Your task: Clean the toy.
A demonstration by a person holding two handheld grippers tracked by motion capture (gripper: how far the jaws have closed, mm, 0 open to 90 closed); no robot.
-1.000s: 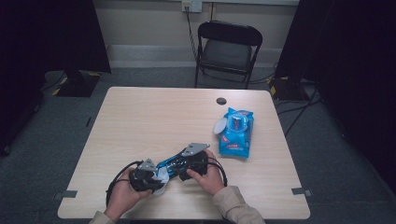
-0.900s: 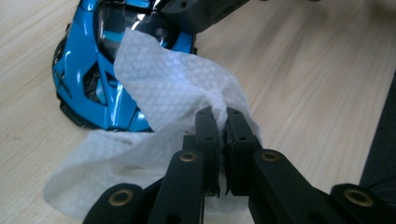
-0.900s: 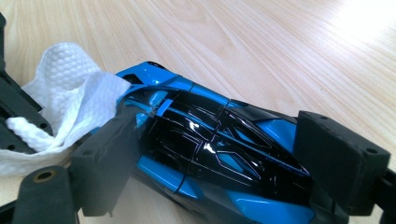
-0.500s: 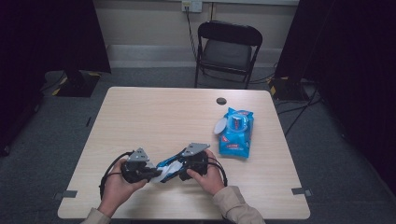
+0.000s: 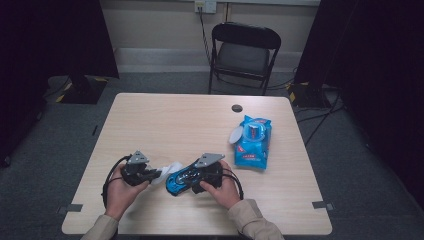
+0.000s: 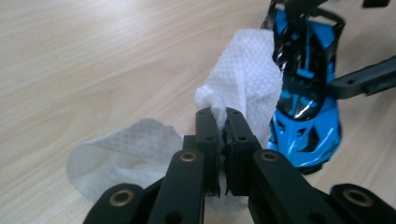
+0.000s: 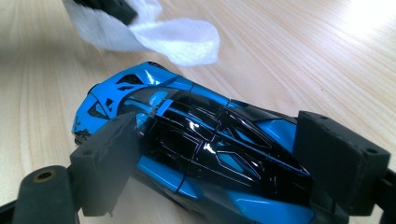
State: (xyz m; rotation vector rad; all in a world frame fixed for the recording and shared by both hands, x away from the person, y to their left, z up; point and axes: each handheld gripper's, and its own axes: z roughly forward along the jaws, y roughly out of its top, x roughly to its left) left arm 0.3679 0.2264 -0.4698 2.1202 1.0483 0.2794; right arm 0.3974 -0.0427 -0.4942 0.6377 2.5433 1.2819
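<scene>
— What does the toy car [image 7: 196, 144] look like?
— Glossy blue with black panels, low and wedge-shaped, resting on the wooden table near its front edge.
— And the wipe [image 6: 243, 79]?
— White, textured and crumpled. One fold rises beside the car's end; a second lobe droops onto the tabletop. In the high view it lies just left of the car.

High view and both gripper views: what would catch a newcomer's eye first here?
The glossy blue and black toy car stands out first, clamped between the jaws of the right tool near the table's front edge. Next comes the white wipe, pinched in the shut left tool just beside the car's end. Farther right on the table lies a blue wipes pack with its lid flipped open.
</scene>
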